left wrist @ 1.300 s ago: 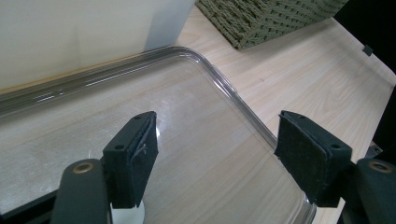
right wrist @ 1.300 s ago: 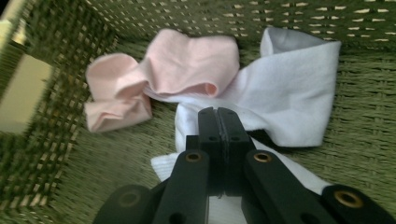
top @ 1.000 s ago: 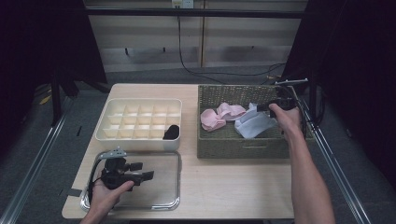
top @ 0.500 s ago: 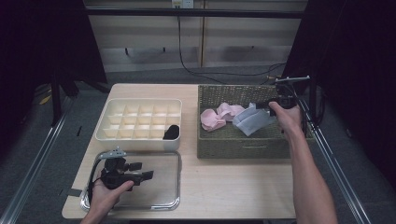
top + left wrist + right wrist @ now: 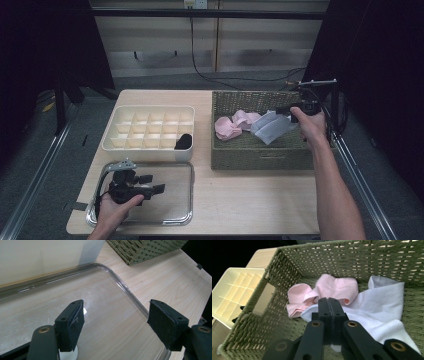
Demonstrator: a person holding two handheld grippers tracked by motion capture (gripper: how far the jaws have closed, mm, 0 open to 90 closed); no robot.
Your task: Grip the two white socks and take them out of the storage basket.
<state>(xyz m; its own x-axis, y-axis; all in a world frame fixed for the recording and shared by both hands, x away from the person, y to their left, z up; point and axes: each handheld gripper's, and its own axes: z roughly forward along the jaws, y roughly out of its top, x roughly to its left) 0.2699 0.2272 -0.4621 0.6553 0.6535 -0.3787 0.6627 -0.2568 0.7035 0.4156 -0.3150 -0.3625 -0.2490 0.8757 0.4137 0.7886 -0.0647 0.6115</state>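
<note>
- The left gripper (image 5: 150, 184) rests low over the clear tray (image 5: 180, 217) at the near left of the table; in the left gripper view its jaws stand wide apart with nothing between them, only tray floor below.
- Just beyond that gripper sits the cream divider box (image 5: 150, 111), with a dark rolled item (image 5: 183, 142) in one of the compartments nearest the gripper.
- Well off to that gripper's right is the wicker basket (image 5: 260, 155). Inside it, the pink socks (image 5: 329, 290) lie just ahead of the right gripper's tips.
- The right gripper (image 5: 329, 302) is in the basket with its jaws pressed flat together. The white-grey sock (image 5: 384, 312) spreads to its right and passes under it, and a bit of cloth seems caught at the pads, so I judge the sock is pinched by its edge. The bite itself is hidden behind the jaws.
- To do the lift well: raise straight up until the sock hangs clear of the basket wall, and watch that the pink pair is not dragged along where the cloths overlap.
- Keep the pinch firm; a thin edge grip may slip if the cloth snags on the weave.
- Carry it towards the waiting left gripper over the tray.
</note>
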